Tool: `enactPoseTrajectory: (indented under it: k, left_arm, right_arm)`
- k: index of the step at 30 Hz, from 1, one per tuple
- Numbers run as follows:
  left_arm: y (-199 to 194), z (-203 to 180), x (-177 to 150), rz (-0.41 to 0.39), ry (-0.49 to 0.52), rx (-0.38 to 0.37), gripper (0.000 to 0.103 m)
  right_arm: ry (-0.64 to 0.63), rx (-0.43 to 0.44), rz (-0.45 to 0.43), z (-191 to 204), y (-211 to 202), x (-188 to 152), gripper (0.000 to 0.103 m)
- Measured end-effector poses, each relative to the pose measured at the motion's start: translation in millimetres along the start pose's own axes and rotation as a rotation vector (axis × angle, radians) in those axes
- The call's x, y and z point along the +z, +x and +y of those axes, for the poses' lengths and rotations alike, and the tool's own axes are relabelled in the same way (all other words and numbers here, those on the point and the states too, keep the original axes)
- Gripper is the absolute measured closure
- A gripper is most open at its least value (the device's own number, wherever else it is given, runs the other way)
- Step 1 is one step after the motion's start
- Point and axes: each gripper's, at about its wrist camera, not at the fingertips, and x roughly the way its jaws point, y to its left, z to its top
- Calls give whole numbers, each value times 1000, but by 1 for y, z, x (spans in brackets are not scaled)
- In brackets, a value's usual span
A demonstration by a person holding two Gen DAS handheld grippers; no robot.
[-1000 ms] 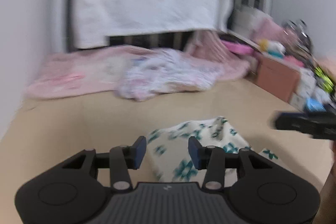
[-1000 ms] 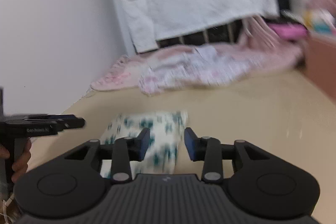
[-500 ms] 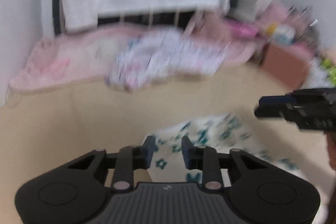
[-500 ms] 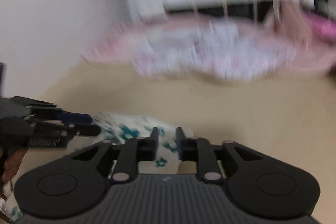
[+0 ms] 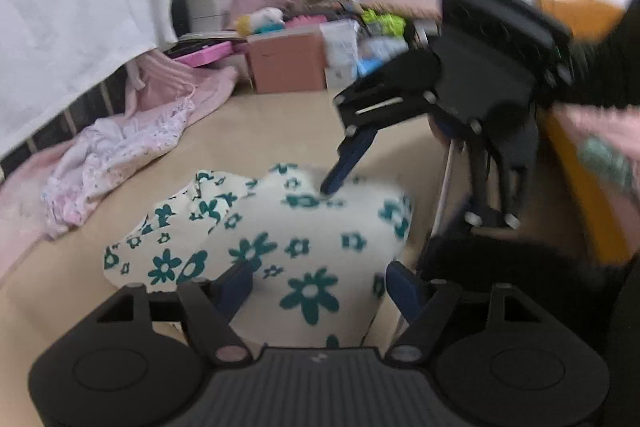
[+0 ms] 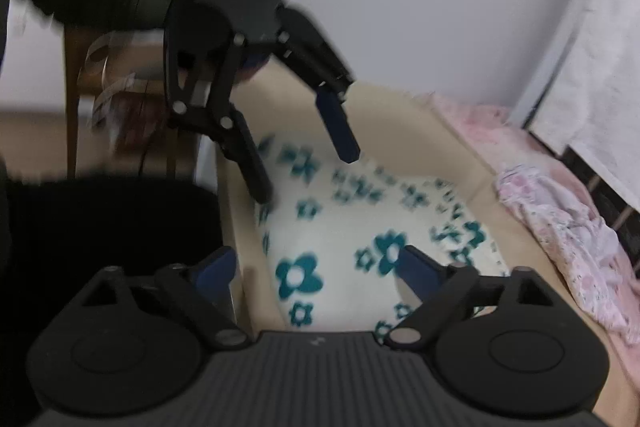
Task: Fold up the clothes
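The floral cloth (image 5: 304,251) lies bunched on the tan table (image 5: 256,123), near its edge. Both grippers tilt down over it from opposite sides, facing each other.

The left gripper (image 5: 320,285) has its jaws opening, spread wide, with the cloth under and between them; its pads press on nothing. In the right wrist view it (image 6: 308,175) comes down from the upper left, one finger (image 6: 338,131) above the cloth and the other at the cloth's edge by the table rim.

The right gripper (image 6: 316,263) is likewise opening, jaws wide over the cloth, gripping nothing. A dark sleeve (image 5: 600,67) leads to it.

Pink clothes (image 5: 120,155) lie heaped farther back.
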Motion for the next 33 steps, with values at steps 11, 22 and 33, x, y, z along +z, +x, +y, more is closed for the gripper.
enactPoseTrajectory:
  k: [11,22,33]
  left_arm:
    - [7,-27,-16,1,128,108,17]
    - [1,-75,-24,-56,365,192,62]
    - [-17,17,-14,-47,-227,-169,73]
  right_arm:
    - [171,88,16,-22,11,-5,77]
    - [582,469,-86,-66,-14,-27,79]
    - [221,-24,-137,-3,-39,-13,0]
